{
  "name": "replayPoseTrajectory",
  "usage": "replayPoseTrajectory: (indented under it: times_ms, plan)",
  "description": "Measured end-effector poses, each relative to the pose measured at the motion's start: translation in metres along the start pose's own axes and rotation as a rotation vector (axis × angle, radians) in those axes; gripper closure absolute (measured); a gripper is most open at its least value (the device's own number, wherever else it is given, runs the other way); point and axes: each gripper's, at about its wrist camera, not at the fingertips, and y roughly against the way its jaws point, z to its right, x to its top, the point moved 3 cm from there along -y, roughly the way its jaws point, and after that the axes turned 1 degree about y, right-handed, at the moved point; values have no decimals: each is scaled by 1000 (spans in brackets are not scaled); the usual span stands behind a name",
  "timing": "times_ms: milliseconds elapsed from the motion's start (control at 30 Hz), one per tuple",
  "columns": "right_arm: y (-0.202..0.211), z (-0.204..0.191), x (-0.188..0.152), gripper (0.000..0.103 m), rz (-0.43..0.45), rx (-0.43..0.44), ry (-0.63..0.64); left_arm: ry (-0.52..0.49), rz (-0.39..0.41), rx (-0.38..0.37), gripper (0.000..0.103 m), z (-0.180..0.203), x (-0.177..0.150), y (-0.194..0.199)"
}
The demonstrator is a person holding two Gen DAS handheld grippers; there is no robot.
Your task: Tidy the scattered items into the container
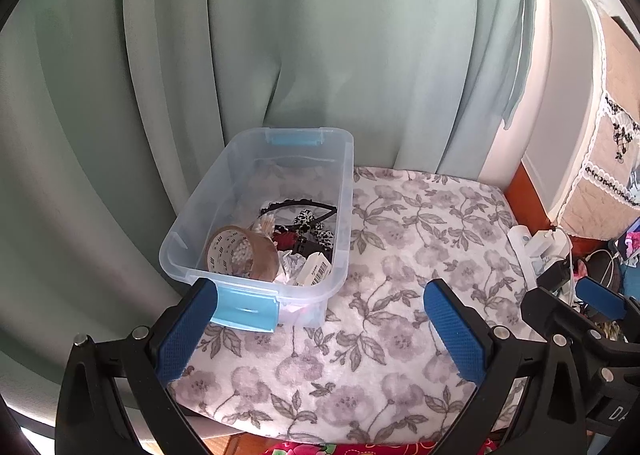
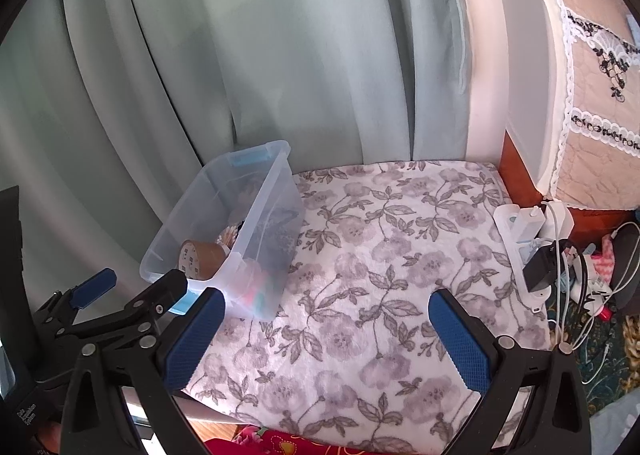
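1. Left wrist view: my left gripper (image 1: 320,325) hangs with its jaws wide apart and empty, above the near edge of the floral cloth (image 1: 400,239).
2. The clear container (image 1: 340,191) sits at the cloth's far left corner, against the curtain (image 1: 280,35). Inside lie a tape roll (image 1: 242,255), a black headband (image 1: 298,207) and a tagged item (image 1: 316,271).
3. Right wrist view: my right gripper (image 2: 326,335) is likewise fully spread and carries nothing; it hovers over the near edge.
4. No loose item shows on the cloth, so I judge the tidying complete or nearly so.
5. To finish well, I should scan the cloth's right edge, near the power strip (image 2: 520,243), and keep both tools clear of the container's rim.
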Motion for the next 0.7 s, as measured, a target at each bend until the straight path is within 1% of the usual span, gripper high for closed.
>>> replayPoseTrajectory:
  times_ms: [267, 367, 567, 633, 700]
  plan:
    - [1, -6, 2, 0, 20, -18, 12, 17, 6, -15, 0, -8, 0, 0]
    - [0, -8, 3, 0, 40, -24, 13, 19, 11, -16, 0, -10, 1, 0]
    - [-1, -13, 5, 0, 101, -39, 17, 21, 14, -13, 0, -14, -1, -1]
    - [-2, -13, 7, 0, 153, -46, 22, 23, 14, -14, 0, -16, -2, -1]
    - [-2, -15, 7, 0, 161, -49, 22, 24, 15, -13, 0, -17, -3, -1]
